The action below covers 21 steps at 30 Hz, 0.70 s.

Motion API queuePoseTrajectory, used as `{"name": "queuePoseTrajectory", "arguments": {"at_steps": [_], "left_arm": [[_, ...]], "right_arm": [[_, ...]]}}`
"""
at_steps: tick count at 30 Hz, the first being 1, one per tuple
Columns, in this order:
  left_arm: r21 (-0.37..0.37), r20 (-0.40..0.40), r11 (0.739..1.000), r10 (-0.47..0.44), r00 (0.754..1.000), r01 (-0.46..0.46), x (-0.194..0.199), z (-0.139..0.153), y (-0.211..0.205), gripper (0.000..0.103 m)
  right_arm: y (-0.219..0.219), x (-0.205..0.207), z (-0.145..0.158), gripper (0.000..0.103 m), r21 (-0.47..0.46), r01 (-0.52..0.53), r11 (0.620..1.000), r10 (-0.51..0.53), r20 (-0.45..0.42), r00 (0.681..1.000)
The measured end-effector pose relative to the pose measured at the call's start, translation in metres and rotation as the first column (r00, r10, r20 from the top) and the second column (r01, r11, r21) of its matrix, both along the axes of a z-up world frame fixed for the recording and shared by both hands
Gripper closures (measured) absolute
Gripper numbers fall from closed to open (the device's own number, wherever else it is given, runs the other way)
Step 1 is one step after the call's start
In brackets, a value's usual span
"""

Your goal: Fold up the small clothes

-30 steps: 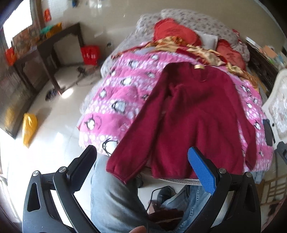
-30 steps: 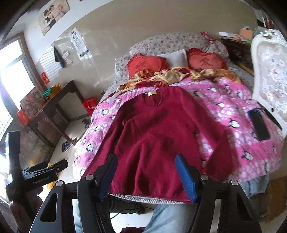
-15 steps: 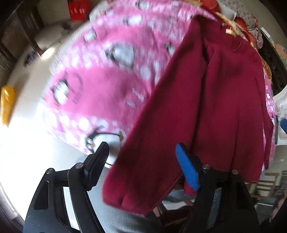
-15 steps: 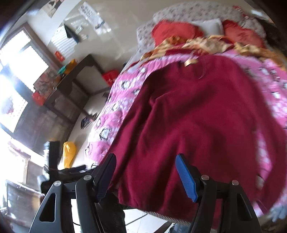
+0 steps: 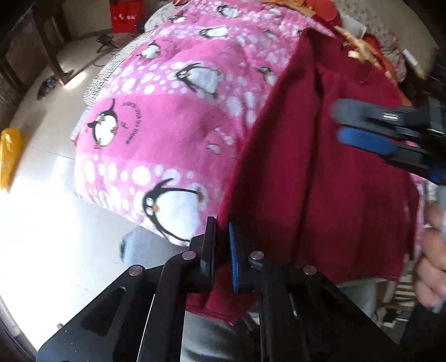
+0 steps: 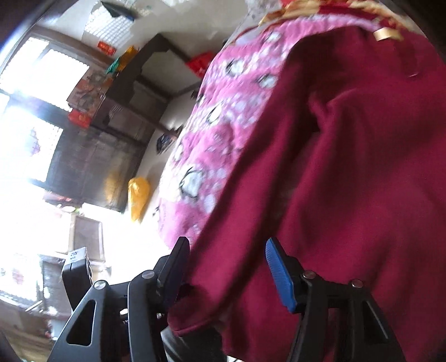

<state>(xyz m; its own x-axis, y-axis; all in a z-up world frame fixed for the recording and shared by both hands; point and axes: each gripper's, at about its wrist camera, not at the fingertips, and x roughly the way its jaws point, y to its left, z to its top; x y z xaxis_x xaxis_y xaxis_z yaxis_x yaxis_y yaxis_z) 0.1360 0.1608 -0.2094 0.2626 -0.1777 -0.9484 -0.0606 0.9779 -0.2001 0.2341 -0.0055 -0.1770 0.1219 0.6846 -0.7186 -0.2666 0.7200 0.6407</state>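
Observation:
A dark red sweater point(image 5: 329, 172) lies spread on a pink penguin blanket point(image 5: 167, 117) on the bed. My left gripper point(image 5: 221, 245) is shut on the cuff end of the sweater's left sleeve at the bed's near edge. My right gripper point(image 6: 227, 264) is open, its jaws astride the same sleeve near the cuff; it also shows in the left wrist view point(image 5: 362, 125), above the sweater's body. The sweater point(image 6: 348, 167) fills the right wrist view. Its collar has a gold tag point(image 6: 383, 33).
The bed edge drops to a pale tiled floor point(image 5: 41, 222). A yellow bag point(image 6: 138, 195), a dark table point(image 6: 150, 64) and a red bag point(image 5: 125, 14) stand at the left. My legs in jeans point(image 5: 217, 339) are below the grippers.
Both grippers moved down and in to the left sleeve. My left gripper closed on the sleeve's cuff. My right gripper stays open and has come close over the sleeve.

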Motion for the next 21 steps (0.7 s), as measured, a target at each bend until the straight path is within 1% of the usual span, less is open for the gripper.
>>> {"name": "queuePoseTrajectory", "arguments": {"at_steps": [2, 5, 7, 8, 9, 10, 11, 12, 13, 14, 16, 17, 18, 19, 20, 21], "left_arm": [[-0.027, 0.019, 0.999, -0.021, 1.0, 0.021, -0.004, 0.012, -0.005, 0.099], [-0.084, 0.072, 0.995, -0.042, 0.997, 0.048, -0.013, 0.04, -0.014, 0.1], [-0.088, 0.112, 0.994, -0.055, 0.992, 0.065, -0.016, 0.057, -0.019, 0.1], [-0.079, 0.135, 0.994, -0.061, 0.989, 0.072, -0.017, 0.068, -0.022, 0.1], [-0.068, 0.16, 0.995, -0.067, 0.985, 0.078, -0.018, 0.079, -0.025, 0.1], [-0.059, 0.182, 0.994, -0.079, 0.98, 0.091, -0.017, 0.091, -0.029, 0.1], [-0.053, 0.207, 0.992, -0.098, 0.973, 0.111, -0.014, 0.105, -0.035, 0.1], [-0.05, 0.234, 0.99, -0.12, 0.965, 0.135, -0.013, 0.12, -0.04, 0.1], [-0.041, 0.265, 0.986, -0.147, 0.953, 0.164, -0.01, 0.135, -0.05, 0.1], [-0.027, 0.292, 0.98, -0.18, 0.939, 0.196, -0.009, 0.15, -0.06, 0.1], [0.026, 0.319, 0.965, -0.256, 0.912, 0.262, -0.009, 0.17, -0.088, 0.1], [0.046, 0.327, 0.95, -0.305, 0.895, 0.307, -0.013, 0.177, -0.109, 0.1], [0.046, 0.332, 0.938, -0.339, 0.88, 0.344, -0.016, 0.18, -0.122, 0.1], [0.054, 0.335, 0.922, -0.379, 0.863, 0.384, -0.019, 0.18, -0.137, 0.1], [0.076, 0.33, 0.901, -0.427, 0.842, 0.428, -0.021, 0.176, -0.157, 0.1], [0.095, 0.313, 0.876, -0.478, 0.821, 0.473, -0.022, 0.169, -0.178, 0.1]], "right_arm": [[0.018, 0.006, -0.003, 0.047, -0.001, -0.044, 0.999, 0.044, -0.021, 0.999], [0.044, 0.013, -0.017, 0.047, -0.001, -0.101, 0.995, 0.101, -0.096, 0.99], [0.056, 0.015, -0.023, 0.047, 0.025, -0.131, 0.991, 0.133, -0.133, 0.982], [0.063, 0.016, -0.023, 0.051, -0.003, -0.149, 0.989, 0.147, -0.137, 0.98], [0.067, 0.016, -0.019, 0.072, -0.037, -0.167, 0.985, 0.162, -0.122, 0.979], [0.068, 0.017, -0.014, 0.091, -0.05, -0.177, 0.983, 0.171, -0.104, 0.98], [0.064, 0.021, -0.002, 0.094, -0.043, -0.16, 0.986, 0.157, -0.076, 0.985], [0.059, 0.023, 0.009, 0.095, -0.032, -0.15, 0.988, 0.149, -0.052, 0.988], [0.048, 0.026, 0.026, 0.097, -0.012, -0.135, 0.991, 0.135, -0.009, 0.991], [0.041, 0.027, 0.033, 0.097, 0.004, -0.127, 0.992, 0.127, 0.01, 0.992], [0.013, 0.032, 0.054, 0.097, 0.065, -0.102, 0.993, 0.1, 0.036, 0.994], [-0.005, 0.031, 0.061, 0.097, 0.094, -0.084, 0.992, 0.08, 0.043, 0.996], [-0.026, 0.029, 0.065, 0.098, 0.11, -0.068, 0.992, 0.063, 0.055, 0.996], [-0.046, 0.026, 0.065, 0.099, 0.118, -0.045, 0.992, 0.038, 0.06, 0.997], [-0.053, 0.022, 0.064, 0.099, 0.124, -0.032, 0.992, 0.024, 0.058, 0.998], [-0.072, 0.017, 0.058, 0.099, 0.143, -0.017, 0.99, 0.009, 0.053, 0.999]]}}
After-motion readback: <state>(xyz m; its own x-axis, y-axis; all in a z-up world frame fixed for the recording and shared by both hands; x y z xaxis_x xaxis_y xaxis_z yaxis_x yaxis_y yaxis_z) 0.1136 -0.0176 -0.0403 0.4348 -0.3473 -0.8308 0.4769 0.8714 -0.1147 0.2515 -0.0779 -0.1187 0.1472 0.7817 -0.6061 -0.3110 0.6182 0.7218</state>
